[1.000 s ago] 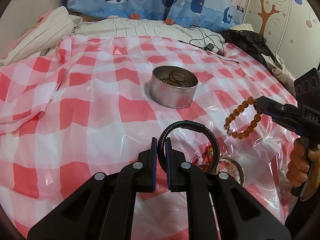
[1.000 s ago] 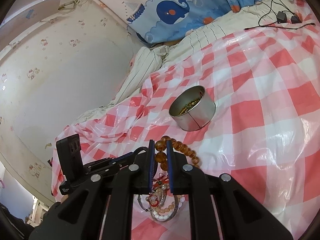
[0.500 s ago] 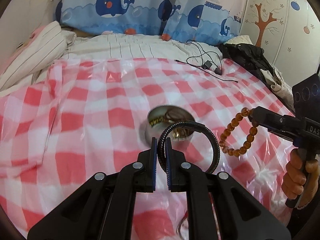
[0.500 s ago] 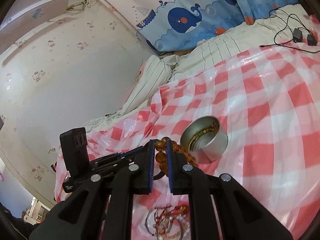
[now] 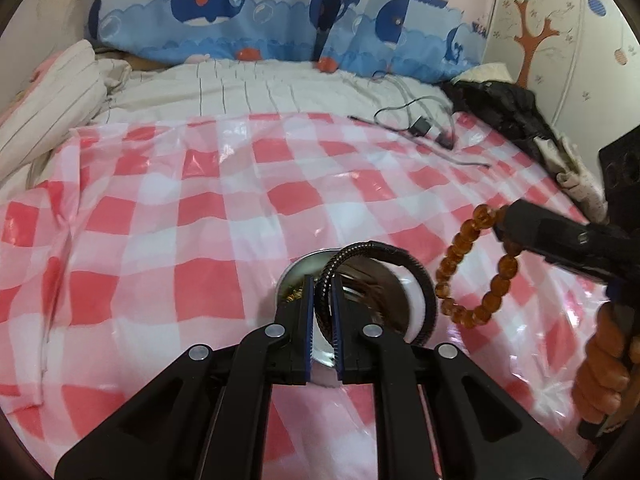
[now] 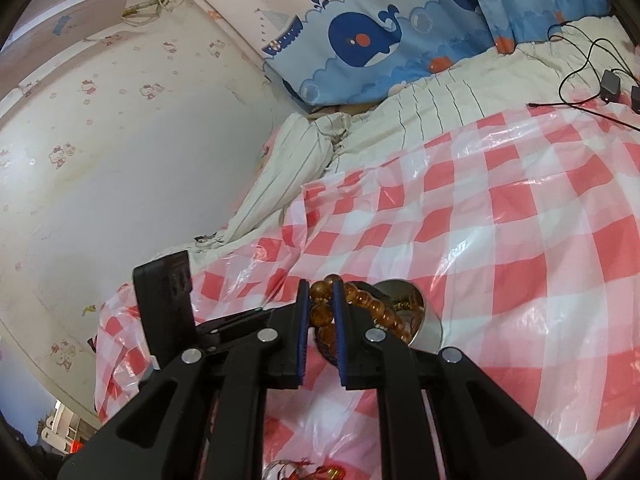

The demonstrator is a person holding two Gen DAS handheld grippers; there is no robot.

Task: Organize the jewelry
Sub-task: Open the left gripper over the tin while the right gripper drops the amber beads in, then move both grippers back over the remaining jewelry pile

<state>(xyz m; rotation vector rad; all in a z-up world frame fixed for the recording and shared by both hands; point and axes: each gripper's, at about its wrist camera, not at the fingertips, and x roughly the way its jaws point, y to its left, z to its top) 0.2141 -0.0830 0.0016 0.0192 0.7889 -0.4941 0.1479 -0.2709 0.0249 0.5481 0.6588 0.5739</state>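
Checked plastic sheet [image 5: 208, 208] keeps the bedding clean under you. Round metal tin [image 5: 298, 272] sits directly beneath both tools, already holding tangled pieces (gold bits show). Your left gripper [image 5: 322, 316] pinches the black braided bracelet [image 5: 384, 250] over it; your right gripper [image 6: 321, 312] clamps the amber bead bracelet [image 5: 472, 268] alongside, ready to drop.

The plastic sheet [image 5: 208, 216] is checked in red and white. The bedding [image 5: 240, 88] is cream with thin dark stripes. The curtain [image 5: 224, 12] is light blue, printed with navy whales and orange spots. The bracelet [image 5: 472, 268] has amber beads; the cord loop [image 5: 400, 258] is black. The tin [image 6: 430, 326] is silver. The wall [image 6: 120, 152] is off-white — dotted with small pink cartoon figures.
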